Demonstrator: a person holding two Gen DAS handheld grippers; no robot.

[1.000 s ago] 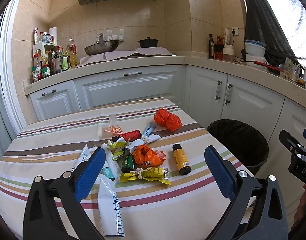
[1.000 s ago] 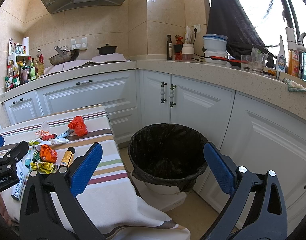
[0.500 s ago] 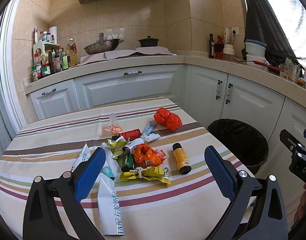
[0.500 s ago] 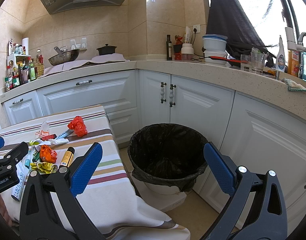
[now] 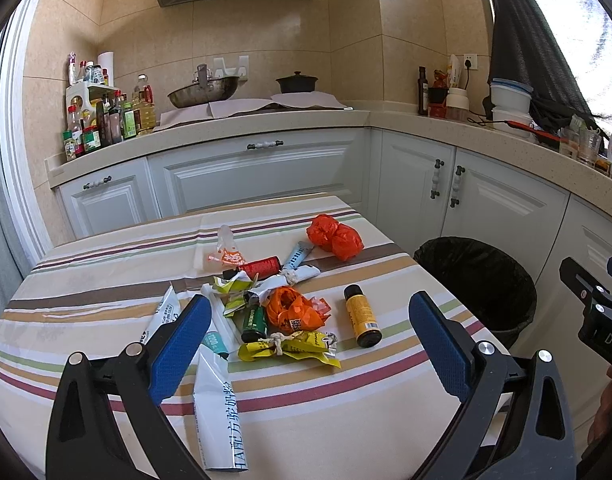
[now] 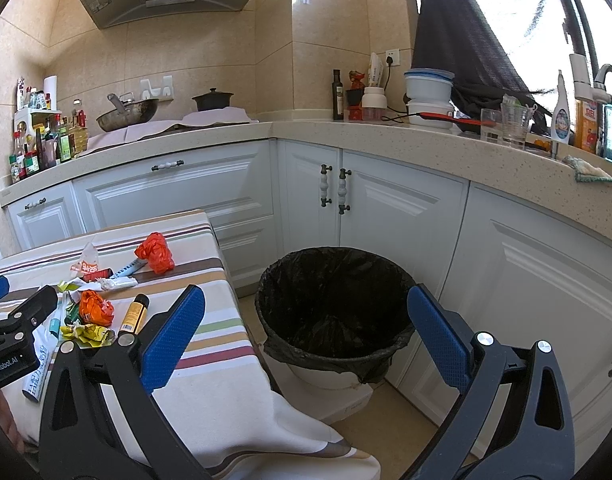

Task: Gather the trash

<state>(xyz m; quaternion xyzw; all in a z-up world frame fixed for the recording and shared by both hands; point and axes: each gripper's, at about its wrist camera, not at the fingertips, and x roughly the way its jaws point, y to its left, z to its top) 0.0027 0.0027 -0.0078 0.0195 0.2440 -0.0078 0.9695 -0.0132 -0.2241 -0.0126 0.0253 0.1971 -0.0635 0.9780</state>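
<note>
Beside bin (image 6: pixel 333 304): litter pile (image 5: pixel 282 312) untouched; left gripper (image 5: pixel 306 344), right gripper (image 6: pixel 306 336) both spread, empty. Next: first pick.

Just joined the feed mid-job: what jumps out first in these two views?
A heap of litter in the middle of the striped table: a crumpled orange bag at the far side, an orange wrapper in the heap, a yellow bottle lying to its right. Right of the table, on the floor, stands the black-lined trash bin. Both the left gripper and right gripper are open, empty.
</note>
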